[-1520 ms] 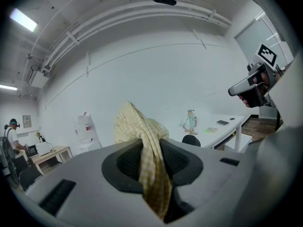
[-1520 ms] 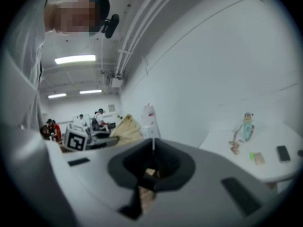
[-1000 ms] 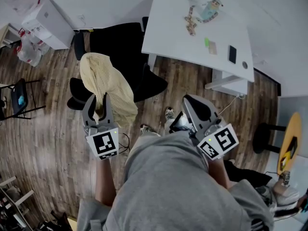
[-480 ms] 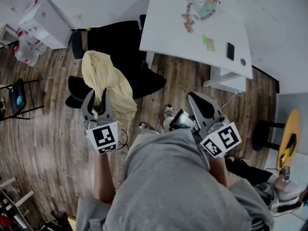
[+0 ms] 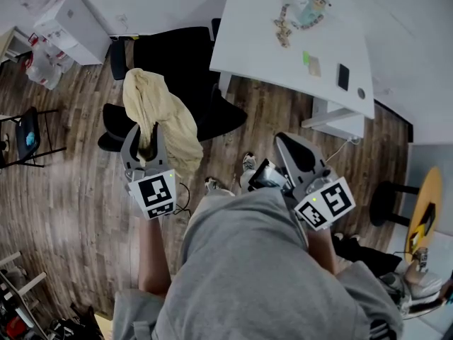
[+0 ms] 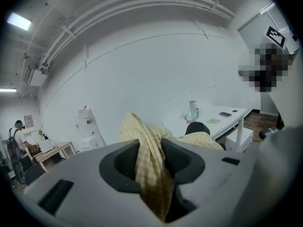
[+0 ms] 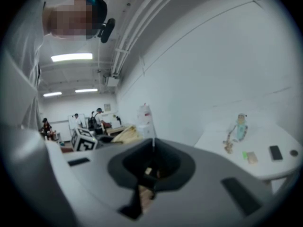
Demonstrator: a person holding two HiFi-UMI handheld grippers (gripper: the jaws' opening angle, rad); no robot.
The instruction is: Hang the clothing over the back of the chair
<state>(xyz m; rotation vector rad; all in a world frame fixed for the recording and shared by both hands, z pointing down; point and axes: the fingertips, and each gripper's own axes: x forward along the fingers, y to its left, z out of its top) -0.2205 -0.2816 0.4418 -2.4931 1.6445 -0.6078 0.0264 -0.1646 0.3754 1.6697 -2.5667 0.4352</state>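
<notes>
The left gripper (image 5: 145, 134) points at a pale yellow checked cloth garment (image 5: 161, 112) draped over the back of a black office chair (image 5: 180, 59). Its jaws have just been opening and stand partly apart. They sit loosely around a bunched fold of the garment, which runs down the gap between them and brushes both inner faces. Just beyond the jaw tips the garment rises to a peak over the chair's back. On the near side it falls past the right of these jaws toward the brown wood-plank floor (image 5: 64, 190). The chair's dark base shows to the left of the jaws and beyond them, and its seat lies farther out past the peak. A white rectangular table (image 5: 269, 48) stands well beyond these jaws and to their right. It carries a teal bottle (image 5: 311, 9), a small green card (image 5: 304, 60) and a dark flat phone (image 5: 342, 77). The right gripper (image 5: 282, 142) has its jaws closed together, tips meeting with nothing between them. The garment hangs well apart from them, off to their left. The table lies ahead of these jaws and to their right, with the bottle, card and phone on the part farthest from them.
</notes>
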